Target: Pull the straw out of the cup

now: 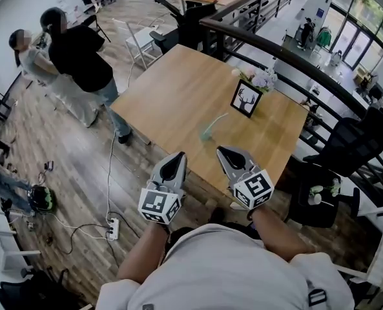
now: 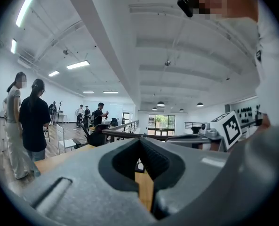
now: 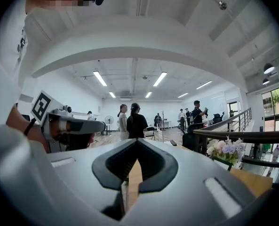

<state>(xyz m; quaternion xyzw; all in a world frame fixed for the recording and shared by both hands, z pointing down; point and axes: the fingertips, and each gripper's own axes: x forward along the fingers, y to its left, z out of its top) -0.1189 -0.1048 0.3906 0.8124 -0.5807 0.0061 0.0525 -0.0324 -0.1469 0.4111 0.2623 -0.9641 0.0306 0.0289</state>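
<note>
Left gripper (image 1: 173,165) and right gripper (image 1: 230,155) are sitting side by side at the near edge of the wooden tabletop (image 1: 172,89), both pointing level across it. Both sets of jaws are closing tip to tip with nothing between them; each gripper view is showing only bare wood through the gap behind the tips. Cup (image 1: 206,134) is standing on the tabletop just ahead, between the lines of the two grippers and apart from both. Straw (image 1: 217,121) is sitting in the cup, leaning up toward the right. Framed deer picture (image 1: 246,99) is standing further back on the right, with flowers (image 1: 262,79) just behind it. Two people (image 1: 75,57) are standing on the floor off the tabletop's left side.
</note>
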